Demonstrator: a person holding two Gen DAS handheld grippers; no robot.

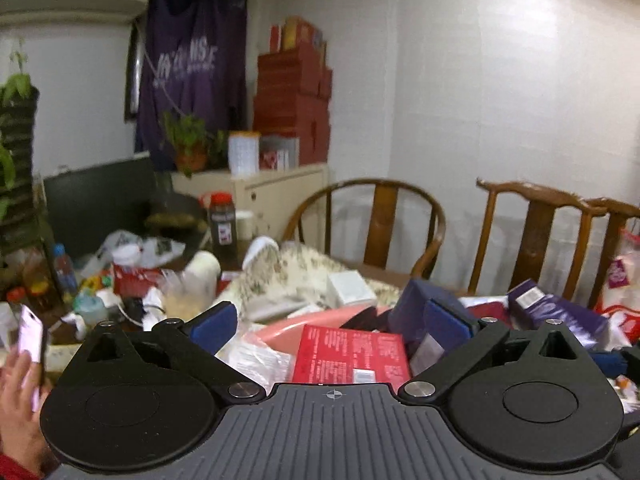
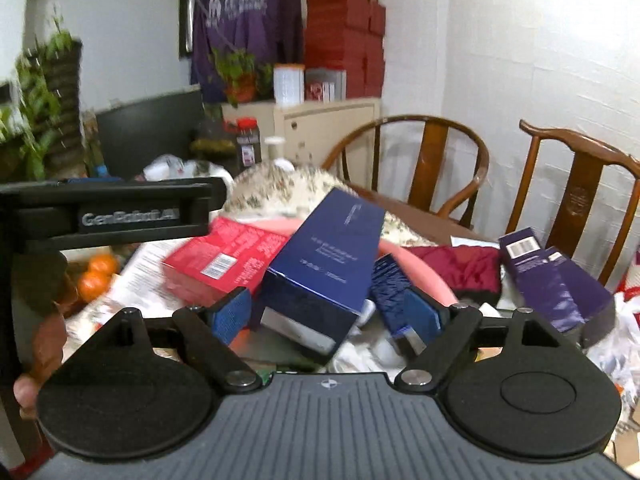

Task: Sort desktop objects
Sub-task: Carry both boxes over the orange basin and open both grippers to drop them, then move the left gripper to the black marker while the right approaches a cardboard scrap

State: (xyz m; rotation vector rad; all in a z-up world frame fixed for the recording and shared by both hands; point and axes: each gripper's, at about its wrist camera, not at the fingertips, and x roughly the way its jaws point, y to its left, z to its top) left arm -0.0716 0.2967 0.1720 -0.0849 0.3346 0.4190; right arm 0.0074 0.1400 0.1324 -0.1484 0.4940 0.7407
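While both grippers hover open-jawed and empty, the left gripper (image 1: 330,330) faces a red box (image 1: 352,354), the right gripper (image 2: 328,316) a blue box (image 2: 324,264) beside oranges (image 2: 94,276).

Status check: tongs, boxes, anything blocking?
Left tongs open, empty, over red box. Right tongs open, astride blue box, pads not pressing. Boxes heaped on pink tray; purple box at right. Clutter all round.
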